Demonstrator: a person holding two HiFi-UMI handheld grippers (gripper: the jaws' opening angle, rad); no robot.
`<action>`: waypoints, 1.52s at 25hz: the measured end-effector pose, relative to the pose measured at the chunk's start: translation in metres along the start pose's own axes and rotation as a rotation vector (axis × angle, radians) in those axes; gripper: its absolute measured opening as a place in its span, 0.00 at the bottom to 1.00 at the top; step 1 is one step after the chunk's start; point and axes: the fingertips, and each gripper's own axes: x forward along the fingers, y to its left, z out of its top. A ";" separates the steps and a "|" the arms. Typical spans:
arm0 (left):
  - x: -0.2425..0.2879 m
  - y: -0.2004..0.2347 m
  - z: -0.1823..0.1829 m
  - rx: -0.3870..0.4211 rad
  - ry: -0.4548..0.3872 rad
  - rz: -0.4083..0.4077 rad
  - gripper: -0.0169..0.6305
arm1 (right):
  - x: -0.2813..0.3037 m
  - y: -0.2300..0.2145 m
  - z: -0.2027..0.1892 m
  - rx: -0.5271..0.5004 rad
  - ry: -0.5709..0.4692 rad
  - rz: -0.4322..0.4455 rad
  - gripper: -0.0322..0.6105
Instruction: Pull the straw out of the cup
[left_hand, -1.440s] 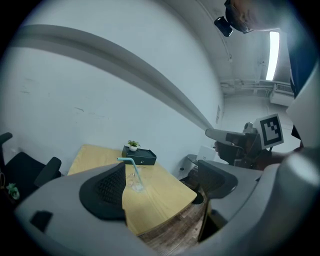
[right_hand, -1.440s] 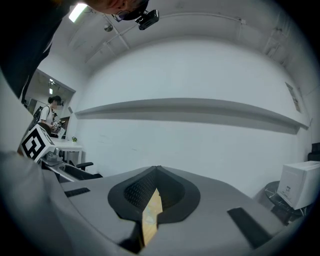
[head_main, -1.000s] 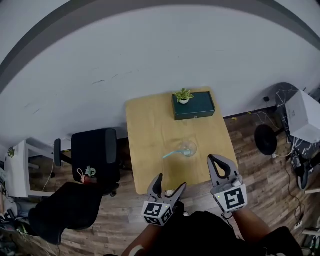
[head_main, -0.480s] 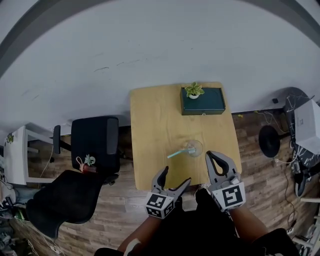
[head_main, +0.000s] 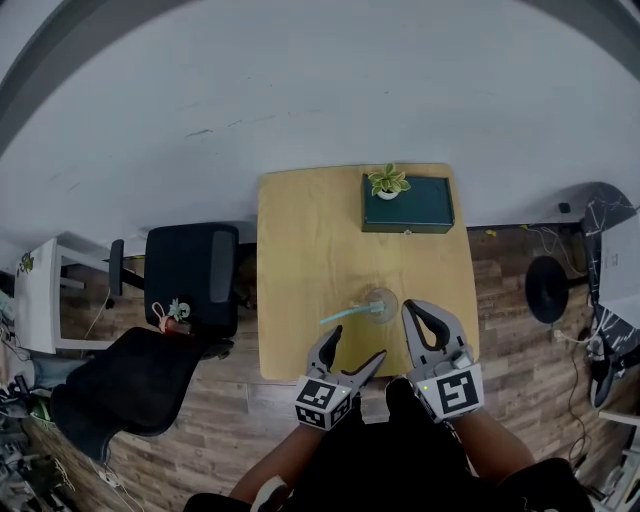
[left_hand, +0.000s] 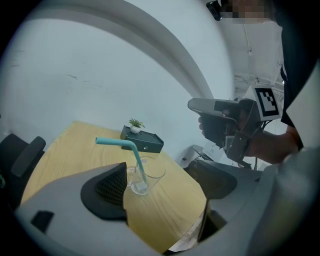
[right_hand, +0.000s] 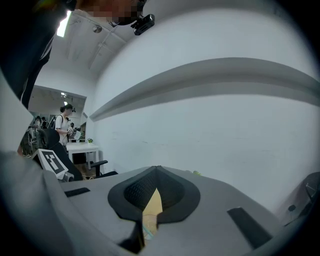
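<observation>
Near wooden bench (head_main: 300, 240) edge: left claw (head_main: 352, 350) wide, right claw (head_main: 415, 310) closed, both empty. Risk: teal bent straw (head_main: 345, 314) could drag clear glass cup (head_main: 380, 302) over.

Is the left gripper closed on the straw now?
No: the left gripper's jaws stand wide apart, and the straw sits in the cup ahead of them, untouched.

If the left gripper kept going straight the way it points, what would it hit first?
The left gripper would most likely meet the glass cup holding the blue straw, standing on the table just ahead between its open jaws, nearer the left one; depth is uncertain.
</observation>
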 end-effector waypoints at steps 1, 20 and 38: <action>0.004 0.000 -0.001 -0.013 -0.001 0.008 0.73 | -0.001 -0.003 -0.001 0.003 0.003 0.000 0.08; 0.045 0.022 0.015 -0.112 -0.071 0.095 0.55 | 0.002 -0.019 -0.025 0.038 -0.009 0.113 0.08; 0.051 0.029 0.016 -0.094 -0.082 0.127 0.30 | 0.001 -0.032 -0.033 0.056 0.002 0.113 0.08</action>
